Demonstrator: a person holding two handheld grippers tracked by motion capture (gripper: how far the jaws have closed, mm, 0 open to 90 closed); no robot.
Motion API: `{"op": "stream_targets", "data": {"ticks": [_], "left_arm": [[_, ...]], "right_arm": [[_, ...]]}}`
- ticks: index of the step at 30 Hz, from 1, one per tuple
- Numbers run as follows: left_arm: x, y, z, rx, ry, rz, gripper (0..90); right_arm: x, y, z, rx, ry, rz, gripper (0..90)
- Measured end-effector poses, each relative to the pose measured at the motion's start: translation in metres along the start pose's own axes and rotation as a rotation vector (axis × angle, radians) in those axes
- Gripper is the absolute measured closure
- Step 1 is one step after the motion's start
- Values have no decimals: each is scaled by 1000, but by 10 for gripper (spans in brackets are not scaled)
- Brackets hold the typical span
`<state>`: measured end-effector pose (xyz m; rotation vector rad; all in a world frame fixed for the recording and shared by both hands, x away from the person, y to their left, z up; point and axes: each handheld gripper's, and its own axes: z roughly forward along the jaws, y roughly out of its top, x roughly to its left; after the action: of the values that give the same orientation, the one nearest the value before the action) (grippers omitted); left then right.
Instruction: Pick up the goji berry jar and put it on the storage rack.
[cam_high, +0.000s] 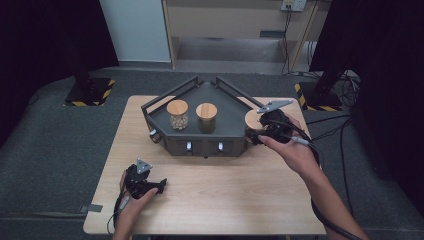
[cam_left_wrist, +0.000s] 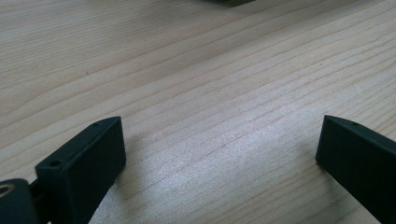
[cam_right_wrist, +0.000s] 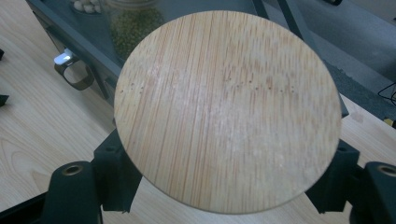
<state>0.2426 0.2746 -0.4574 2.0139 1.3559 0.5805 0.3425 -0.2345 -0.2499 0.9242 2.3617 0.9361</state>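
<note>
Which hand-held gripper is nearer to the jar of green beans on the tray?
The right hand-held gripper, beside the tray's right end, holding a wooden-lidded jar. The left hand-held gripper rests open, farther from the green bean jar.

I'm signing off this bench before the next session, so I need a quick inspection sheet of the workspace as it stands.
Surface: pale wooden table, bare at the front.
Job's things: dark corner rack holding two jars with wooden lids, one of pale beans, one of green beans; third jar's wooden lid at the rack's right end.
Clutter: nothing seen.
Grippers: right tongs shut on the third jar under its lid; left tongs open, low over the table.
Cables: one trailing from each gripper; more on the floor at right.
Surroundings: grey floor, striped stand bases, dark curtains.
</note>
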Motion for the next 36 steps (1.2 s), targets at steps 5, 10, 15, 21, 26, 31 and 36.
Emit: {"op": "stream_targets", "data": {"ticks": [5,10,15,21,26,31,36], "left_arm": [[0,0,0,0,0,0,1],[0,0,0,0,0,0,1],[0,0,0,0,0,0,1],[0,0,0,0,0,0,1],[0,0,0,0,0,0,1],[0,0,0,0,-1,0,1],[0,0,0,0,-1,0,1]], "right_arm": [[1,5,0,-1,0,-7,261],[1,9,2,2,-1,-6,261],[0,13,5,8,-2,-8,261],[-3,16,5,8,-5,0,261],[-5,19,5,10,-9,4,261],[-9,21,7,10,-8,14,261],[-11,24,10,16,-10,20,261]]}}
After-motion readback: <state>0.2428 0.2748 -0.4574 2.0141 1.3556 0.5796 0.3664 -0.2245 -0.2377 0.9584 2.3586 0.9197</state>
